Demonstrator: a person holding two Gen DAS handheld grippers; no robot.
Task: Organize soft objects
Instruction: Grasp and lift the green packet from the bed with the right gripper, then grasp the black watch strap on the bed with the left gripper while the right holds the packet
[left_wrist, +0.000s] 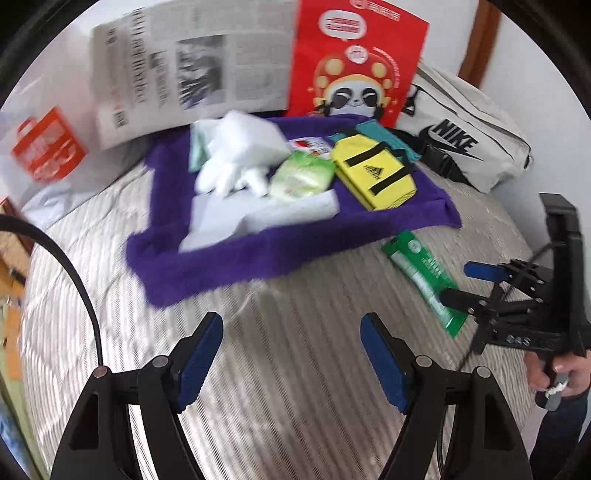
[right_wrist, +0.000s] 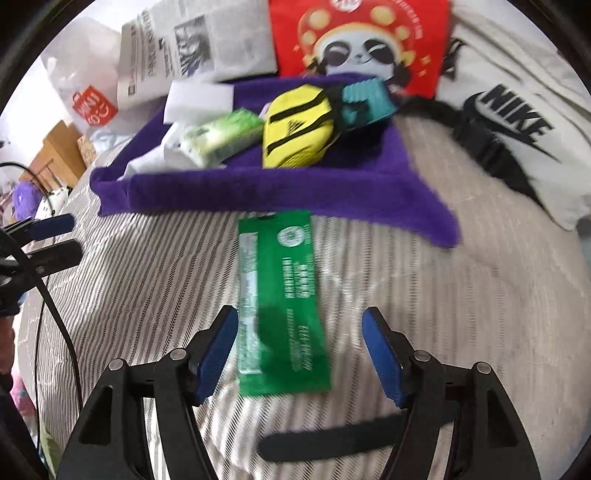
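Right wrist view: right gripper (right_wrist: 299, 354), jaws wide apart, straddles the green packet (right_wrist: 280, 302) on the striped bed (right_wrist: 443, 314); purple towel (right_wrist: 295, 192) at 12 o'clock. Left gripper (left_wrist: 291, 358) gapes, empty.

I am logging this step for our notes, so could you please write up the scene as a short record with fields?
surface: striped bedcover
collection spot: purple towel spread on the bedcover
on the towel: yellow pouch, green tissue pack, white foam pieces
off the towel: green packet, lying flat on the bedcover
left gripper: open, empty, over bare bedcover
right gripper: open, straddling the green packet's near end; contact unclear
behind the towel: newspaper, red panda bag, Nike bag
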